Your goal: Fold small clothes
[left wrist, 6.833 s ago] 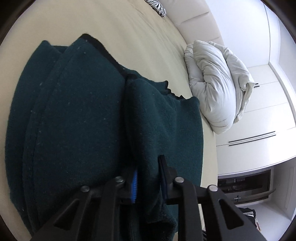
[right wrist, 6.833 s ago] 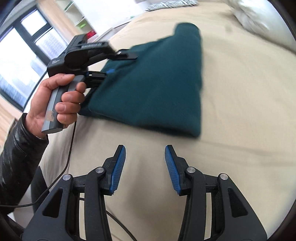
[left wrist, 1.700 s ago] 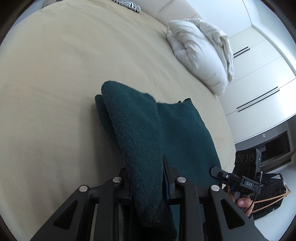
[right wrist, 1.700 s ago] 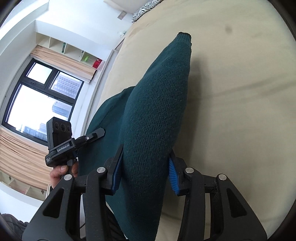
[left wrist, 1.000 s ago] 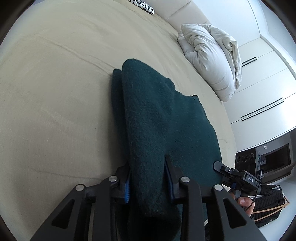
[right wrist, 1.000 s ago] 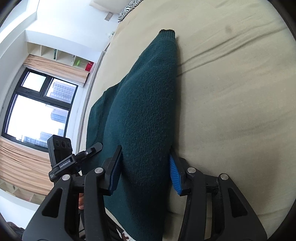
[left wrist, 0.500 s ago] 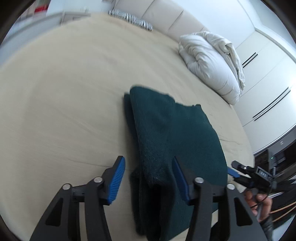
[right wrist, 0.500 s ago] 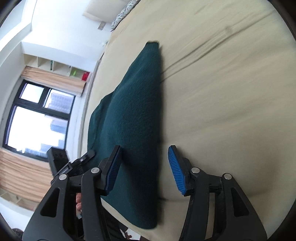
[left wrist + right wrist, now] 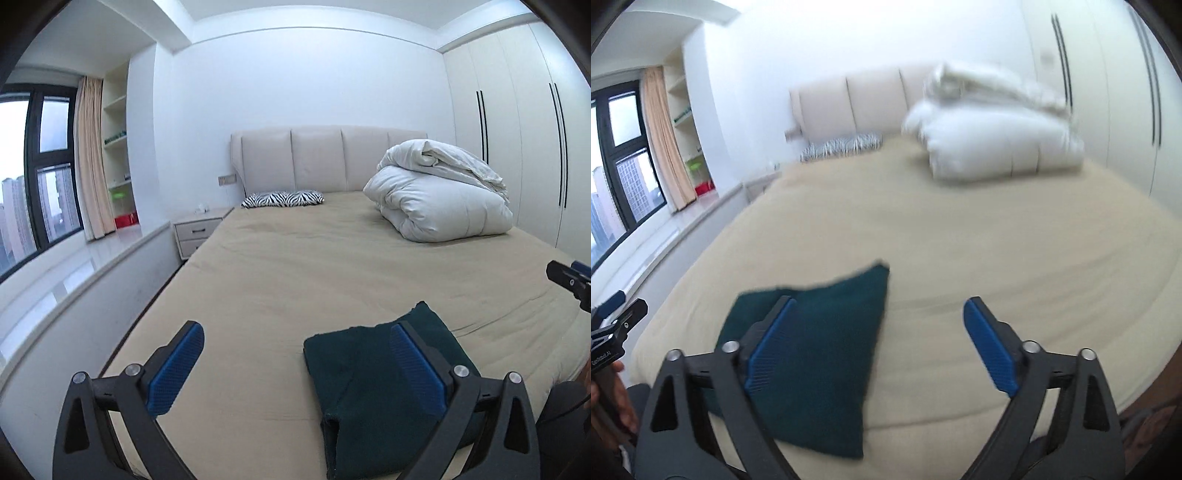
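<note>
A dark green knitted garment (image 9: 373, 384) lies folded into a compact rectangle on the beige bed (image 9: 295, 266), near its foot edge. My left gripper (image 9: 295, 365) is wide open and empty, raised above the bed, with the garment behind its right finger. In the blurred right wrist view the same garment (image 9: 827, 350) lies at lower left. My right gripper (image 9: 879, 343) is wide open and empty above it, its left finger in front of the cloth. The right gripper's tip shows at the right edge of the left wrist view (image 9: 569, 280).
A rolled white duvet (image 9: 439, 195) sits at the bed's far right by the headboard (image 9: 325, 158). A zebra-striped pillow (image 9: 282, 198) lies at the far left. A nightstand (image 9: 199, 230) and window ledge (image 9: 74, 269) run along the left. Wardrobe doors (image 9: 517, 147) stand on the right.
Both grippers have let go of the garment, opened wide and pulled back and up from it. The garment now lies folded and flat on the bed.
</note>
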The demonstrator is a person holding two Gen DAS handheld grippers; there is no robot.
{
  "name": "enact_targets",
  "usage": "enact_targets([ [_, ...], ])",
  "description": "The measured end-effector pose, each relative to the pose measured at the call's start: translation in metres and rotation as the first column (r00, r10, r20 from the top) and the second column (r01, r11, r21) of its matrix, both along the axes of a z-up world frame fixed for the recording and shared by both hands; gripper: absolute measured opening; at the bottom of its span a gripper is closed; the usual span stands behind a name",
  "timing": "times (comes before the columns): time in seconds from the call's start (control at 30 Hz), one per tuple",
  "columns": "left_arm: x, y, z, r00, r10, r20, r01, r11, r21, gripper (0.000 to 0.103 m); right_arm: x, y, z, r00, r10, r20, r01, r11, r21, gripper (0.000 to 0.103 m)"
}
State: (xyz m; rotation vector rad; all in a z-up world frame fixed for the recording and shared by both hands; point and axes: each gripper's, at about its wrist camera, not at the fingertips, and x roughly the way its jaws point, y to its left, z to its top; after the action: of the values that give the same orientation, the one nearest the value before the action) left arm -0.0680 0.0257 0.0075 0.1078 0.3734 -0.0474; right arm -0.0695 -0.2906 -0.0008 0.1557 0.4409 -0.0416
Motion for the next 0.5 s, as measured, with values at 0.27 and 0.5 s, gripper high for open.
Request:
enact_targets([
  [0.27, -0.003, -0.005, 0.017, 0.994, 0.064, -0.089, -0.066, 0.998, -0.016, 0.103, -0.022, 0.030, 0.043, 0.995, 0.064, 0.073, -0.057, 0.994, -0.097, 0.103],
  [0.5, 0.013, -0.003, -0.013, 0.954, 0.071, -0.290, -0.091, 0.994, -0.059, 0.103, -0.003, 0.051, 0.021, 0.982, 0.073, -0.172, -0.076, 0.997, -0.011, 0.103],
])
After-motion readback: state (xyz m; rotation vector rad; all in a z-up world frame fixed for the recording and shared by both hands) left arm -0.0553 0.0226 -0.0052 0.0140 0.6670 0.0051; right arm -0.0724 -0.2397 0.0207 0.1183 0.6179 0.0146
